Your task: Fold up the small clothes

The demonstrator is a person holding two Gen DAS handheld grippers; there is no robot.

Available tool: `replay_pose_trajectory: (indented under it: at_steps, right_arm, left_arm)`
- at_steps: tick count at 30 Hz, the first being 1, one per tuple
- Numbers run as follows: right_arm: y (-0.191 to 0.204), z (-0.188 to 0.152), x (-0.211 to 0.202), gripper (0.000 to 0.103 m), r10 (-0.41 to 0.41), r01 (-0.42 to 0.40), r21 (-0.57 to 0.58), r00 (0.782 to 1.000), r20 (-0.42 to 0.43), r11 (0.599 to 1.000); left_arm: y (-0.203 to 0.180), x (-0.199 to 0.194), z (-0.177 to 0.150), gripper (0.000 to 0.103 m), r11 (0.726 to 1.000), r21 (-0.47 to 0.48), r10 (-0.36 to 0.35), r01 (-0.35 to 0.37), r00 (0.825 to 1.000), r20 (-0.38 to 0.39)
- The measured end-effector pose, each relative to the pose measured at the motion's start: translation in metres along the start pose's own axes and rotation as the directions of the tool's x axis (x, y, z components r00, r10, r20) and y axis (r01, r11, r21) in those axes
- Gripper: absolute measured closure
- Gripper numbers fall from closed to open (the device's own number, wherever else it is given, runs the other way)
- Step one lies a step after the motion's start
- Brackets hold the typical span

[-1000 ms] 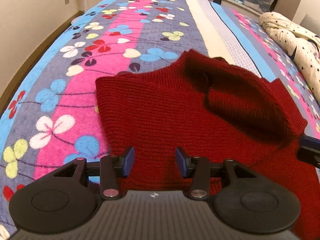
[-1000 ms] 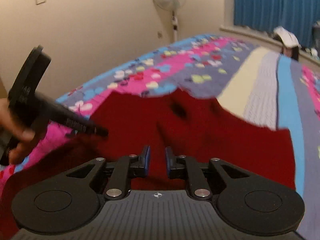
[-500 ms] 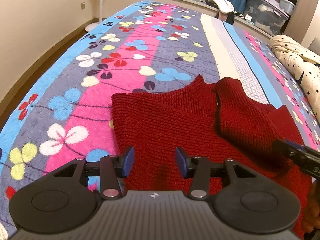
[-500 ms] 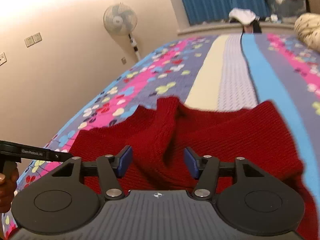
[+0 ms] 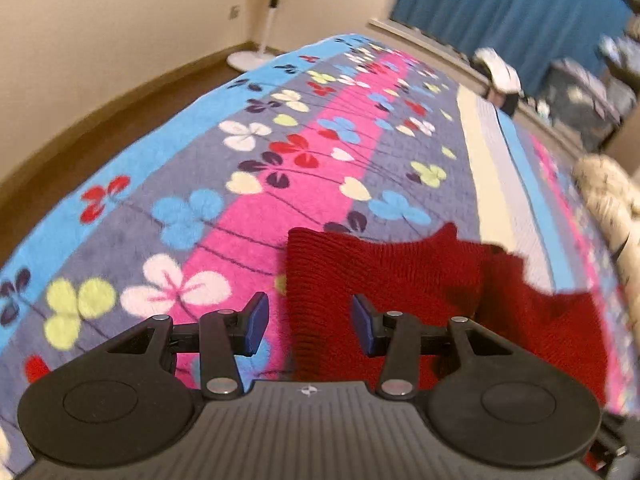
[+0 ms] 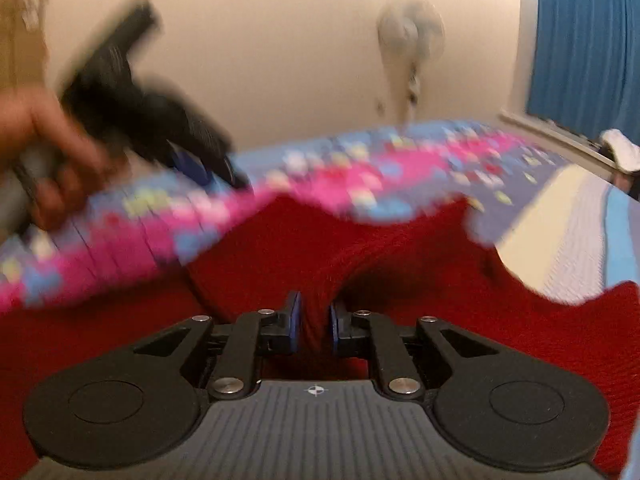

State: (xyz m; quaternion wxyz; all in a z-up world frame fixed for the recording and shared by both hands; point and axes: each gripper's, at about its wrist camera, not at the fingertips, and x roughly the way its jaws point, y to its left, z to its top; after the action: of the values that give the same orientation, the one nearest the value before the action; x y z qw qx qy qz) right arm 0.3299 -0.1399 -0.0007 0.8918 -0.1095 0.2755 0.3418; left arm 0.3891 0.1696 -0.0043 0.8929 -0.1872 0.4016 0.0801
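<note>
A dark red knit sweater (image 5: 400, 280) lies rumpled on the flowered bed blanket (image 5: 280, 160). My left gripper (image 5: 310, 324) is open, a little above the sweater's left edge, with nothing pinched between its blue pads. In the right wrist view the sweater (image 6: 320, 248) fills the foreground. My right gripper (image 6: 315, 324) is low on it, its jaws closing on a raised ridge of the red knit between the pads. That view also catches the left gripper (image 6: 160, 128), blurred, in a person's hand (image 6: 36, 140) at the upper left.
A standing fan (image 5: 268, 8) is on the floor past the bed's far left corner. Blue curtains (image 5: 520, 12) and storage boxes (image 5: 580, 100) line the far wall. A cream star-print bundle (image 5: 604, 188) lies on the bed's right side.
The right gripper opened wide, dropped onto the sweater and closed on a fold of it. The left gripper drew away leftward, so the sweater now sits lower right in its view.
</note>
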Motion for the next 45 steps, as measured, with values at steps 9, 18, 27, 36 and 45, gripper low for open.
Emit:
replay_pose_trajectory:
  at_steps: [9, 18, 27, 36, 45]
  right_arm:
    - [0.018, -0.001, -0.008, 0.061, 0.119, -0.120, 0.015, 0.990, 0.080, 0.993]
    - [0.027, -0.007, 0.000, 0.062, 0.218, -0.218, -0.002, 0.976, -0.011, 0.976]
    - [0.034, -0.012, 0.013, 0.062, 0.165, -0.170, -0.064, 0.984, -0.068, 0.983]
    - [0.036, -0.013, 0.015, 0.062, 0.147, -0.154, -0.085, 0.985, -0.088, 0.984]
    - [0.036, -0.012, 0.016, 0.062, 0.147, -0.155, -0.082, 0.985, -0.091, 0.984]
  left_arm:
    - [-0.003, -0.005, -0.001, 0.053, 0.983, -0.074, -0.167, 0.167, 0.986, 0.005]
    - [-0.001, 0.000, -0.001, 0.052, 0.959, -0.142, -0.252, 0.244, 0.967, -0.045]
    - [0.029, 0.003, -0.001, 0.051, 0.829, -0.435, -0.441, 0.351, 0.889, -0.125]
    - [0.048, 0.007, -0.002, 0.043, 0.714, -0.593, -0.562, 0.373, 0.810, -0.166]
    - [0.040, -0.011, 0.004, 0.039, 0.826, -0.430, -0.500, 0.365, 0.827, -0.259]
